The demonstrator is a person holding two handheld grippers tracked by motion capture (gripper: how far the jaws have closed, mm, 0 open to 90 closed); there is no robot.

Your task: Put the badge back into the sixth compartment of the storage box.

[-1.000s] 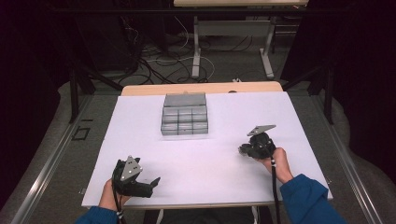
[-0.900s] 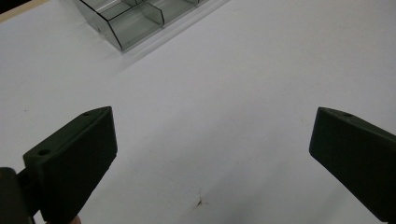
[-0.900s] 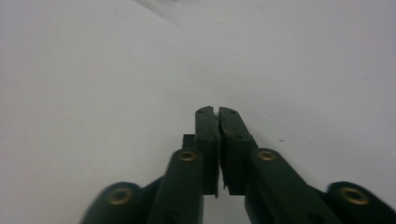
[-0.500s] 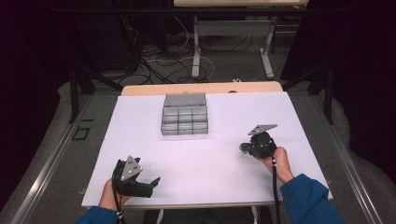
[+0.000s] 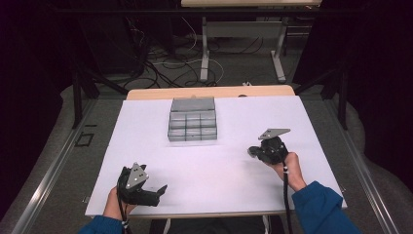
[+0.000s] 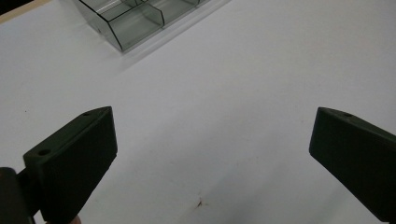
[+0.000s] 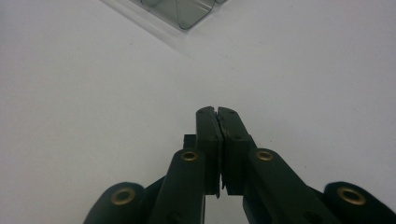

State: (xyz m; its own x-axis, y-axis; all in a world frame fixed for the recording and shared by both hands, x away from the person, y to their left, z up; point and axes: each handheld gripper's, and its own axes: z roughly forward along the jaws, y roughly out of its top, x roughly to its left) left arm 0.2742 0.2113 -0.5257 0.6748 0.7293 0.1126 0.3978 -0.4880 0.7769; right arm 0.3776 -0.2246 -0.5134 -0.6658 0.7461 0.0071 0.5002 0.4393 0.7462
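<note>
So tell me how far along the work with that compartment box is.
Hardly started. Done: nothing visible; the clear compartment box sits untouched at the far middle of the white table, and the compartments in view look empty. In hand: nothing. The left tongs gape wide over bare table; the right tongs are shut on nothing, pointed toward the box. Left: reaching the box and whatever handling follows.

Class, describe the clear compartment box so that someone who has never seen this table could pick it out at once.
Start at the white table. At its far middle, ahead of both grippers, sits the compartment box: a grey, see-through tray split into small cells. It is the one thing lying loose on the sheet, apart from the black grippers the person holds.
</note>
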